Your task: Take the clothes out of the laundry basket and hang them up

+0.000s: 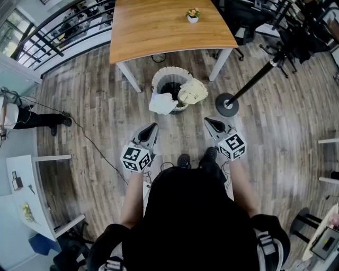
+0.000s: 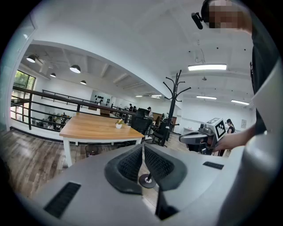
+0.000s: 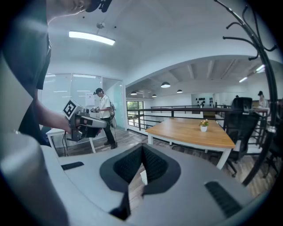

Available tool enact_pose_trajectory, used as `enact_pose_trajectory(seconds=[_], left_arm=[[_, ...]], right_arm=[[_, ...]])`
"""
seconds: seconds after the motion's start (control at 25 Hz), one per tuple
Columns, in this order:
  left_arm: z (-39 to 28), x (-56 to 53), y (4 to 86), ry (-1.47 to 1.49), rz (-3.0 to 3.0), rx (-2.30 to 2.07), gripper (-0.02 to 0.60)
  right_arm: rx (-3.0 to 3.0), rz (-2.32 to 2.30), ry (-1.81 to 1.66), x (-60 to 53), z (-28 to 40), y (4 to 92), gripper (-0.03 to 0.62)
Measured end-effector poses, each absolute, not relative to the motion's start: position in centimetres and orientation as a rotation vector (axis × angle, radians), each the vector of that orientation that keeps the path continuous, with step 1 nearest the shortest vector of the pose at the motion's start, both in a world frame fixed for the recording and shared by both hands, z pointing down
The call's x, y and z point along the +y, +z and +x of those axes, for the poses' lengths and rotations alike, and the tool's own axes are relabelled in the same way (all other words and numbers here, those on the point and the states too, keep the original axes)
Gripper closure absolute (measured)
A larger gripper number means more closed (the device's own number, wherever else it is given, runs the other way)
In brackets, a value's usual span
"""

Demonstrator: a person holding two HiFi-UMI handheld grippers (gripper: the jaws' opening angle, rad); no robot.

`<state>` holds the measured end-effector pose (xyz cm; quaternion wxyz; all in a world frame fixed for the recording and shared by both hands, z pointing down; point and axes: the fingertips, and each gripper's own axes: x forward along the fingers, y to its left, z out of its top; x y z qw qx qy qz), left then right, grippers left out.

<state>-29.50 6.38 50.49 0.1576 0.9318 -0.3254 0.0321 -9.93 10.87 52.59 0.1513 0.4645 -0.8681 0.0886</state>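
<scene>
Holding both tools out ahead of your feet, you've got the left gripper (image 1: 154,126) and right gripper (image 1: 207,120) side by side, well apart, tips toward the laundry basket (image 1: 161,74). Jaws: L pressed together, nothing betw. them. R same, pads meeting, empty

Basket: round, pale, slatted wall, standing on the wood floor (image 1: 106,106) just ahead of both tips, roughly centred betw. them. Neither gripper touches it. Two garments hang over its near rim:
- white cloth (image 1: 162,103) on the L side, spilling outward toward the L gripper tip, near it but apart
- cream cloth (image 1: 192,91) on the R side, bunched on the rim, near the R tip, apart
The two cloths touch each other. Basket interior dark, can't tell what lies deeper

Edges/room:
- wooden table (image 1: 159,32) directly behind basket, near edge close over the far rim, white legs (image 1: 128,77) either side of basket
- small flower pot (image 1: 193,16) on the tabletop, far end
- coat stand (image 1: 254,80): round base (image 1: 226,105) on floor just R of basket and just beyond the R tip, pole slanting up-right in head view
- open floor L of basket and betw. basket and your shoes
- person (image 1: 26,119) at far L by white desks (image 1: 26,174), railing (image 1: 53,32) beyond
- office chairs (image 1: 249,24) past the table on the R
</scene>
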Motion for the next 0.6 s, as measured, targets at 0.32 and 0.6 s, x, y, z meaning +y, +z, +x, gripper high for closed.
enact_pose_trajectory(seconds=[0.32, 0.6], left_arm=[[-30.41, 6.56, 50.65, 0.109, 2.650, -0.954, 0.549], [-30.37, 6.94, 50.84, 0.125, 2.632, -0.962, 0.549]], right_arm=[[-2.483, 1.302, 0.253, 11.24, -10.35, 53.16, 0.586], [-2.493, 1.279, 0.254, 11.29, -10.33, 53.14, 0.586]])
